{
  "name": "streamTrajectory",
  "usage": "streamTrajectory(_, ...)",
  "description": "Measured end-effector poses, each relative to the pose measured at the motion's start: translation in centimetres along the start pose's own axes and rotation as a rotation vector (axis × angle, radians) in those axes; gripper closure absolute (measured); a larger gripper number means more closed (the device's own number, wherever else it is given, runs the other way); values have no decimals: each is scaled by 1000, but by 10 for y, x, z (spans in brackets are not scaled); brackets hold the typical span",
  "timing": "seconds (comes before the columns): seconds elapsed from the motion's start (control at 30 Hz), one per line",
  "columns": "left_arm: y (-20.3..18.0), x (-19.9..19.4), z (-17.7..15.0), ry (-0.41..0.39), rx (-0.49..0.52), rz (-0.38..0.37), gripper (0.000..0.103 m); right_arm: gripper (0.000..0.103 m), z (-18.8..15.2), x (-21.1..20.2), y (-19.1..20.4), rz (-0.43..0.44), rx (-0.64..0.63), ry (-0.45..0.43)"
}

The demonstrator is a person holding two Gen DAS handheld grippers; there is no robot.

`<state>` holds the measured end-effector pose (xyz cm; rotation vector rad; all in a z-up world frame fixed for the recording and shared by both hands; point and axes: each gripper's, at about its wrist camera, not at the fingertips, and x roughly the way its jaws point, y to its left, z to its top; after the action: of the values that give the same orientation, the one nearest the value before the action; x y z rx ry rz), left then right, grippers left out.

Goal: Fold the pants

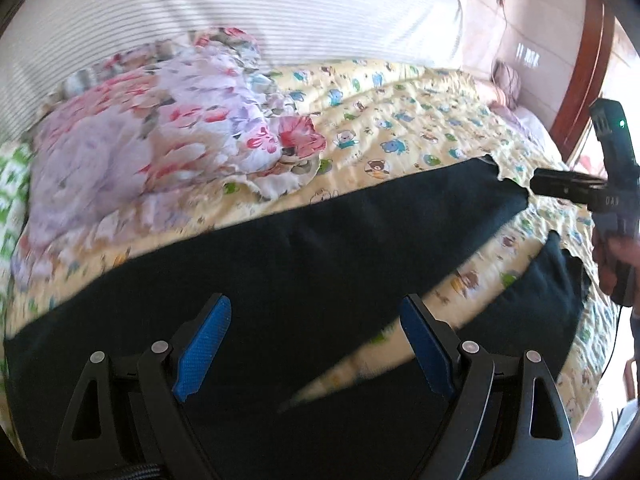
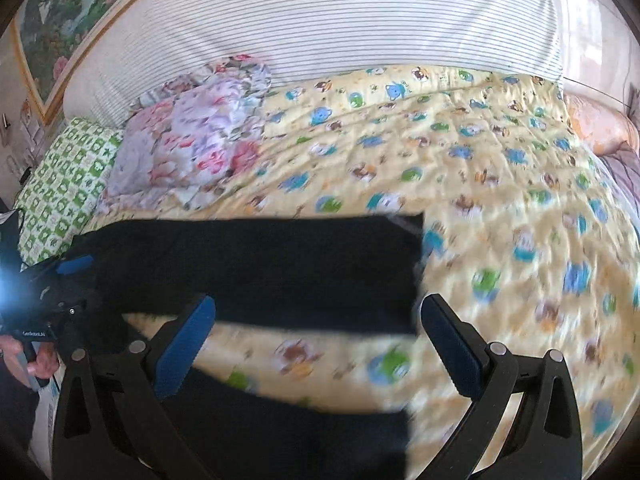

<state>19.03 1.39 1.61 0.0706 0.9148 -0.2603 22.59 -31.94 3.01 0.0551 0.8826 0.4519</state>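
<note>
Pants [image 1: 320, 264]: waist end cut off at the lower frame edge in both views, outline smeared by motion blur; quilt [image 2: 500, 208] print blurred at lower right; floral bedding [image 1: 140, 152] blurred at left.

Home bedroom, cartoon quilt [image 2: 460, 160], floral pillow [image 1: 152, 148], striped headboard [image 2: 320, 20]

— What is showing on the bed? Matt black cloth pants [image 1: 304, 272] are lying on a quilted, puckered cotton cover [image 2: 500, 184].

— And the grippers? Textured blue pads [image 1: 204, 344] are sitting in matt black plastic.
</note>
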Motion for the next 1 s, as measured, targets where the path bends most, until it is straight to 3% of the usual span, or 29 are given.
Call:
streamTrajectory(0.5,-9,96,80,144,204,-131,16,0,48,55,-56,65,64,98)
streamTrajectory(0.7,-16,141,87,250,313,-179,19,0,54,69,-60,97,72,129)
streamTrajectory(0.8,-12,151,88,282,299,-233,24,2,51,74,-60,139,73,143)
streamTrajectory(0.87,-12,151,88,298,292,-287,43,13,50,76,-63,160,82,145)
streamTrajectory(0.9,-13,148,87,297,297,-294,48,27,49,77,-64,159,85,146)
streamTrajectory(0.93,-16,145,86,299,307,-295,58,46,49,78,-65,149,85,144)
streamTrajectory(0.97,-20,141,84,296,318,-296,70,55,49,79,-66,140,88,144)
streamTrajectory(1.0,-24,137,82,293,330,-297,77,71,49,80,-67,130,94,145)
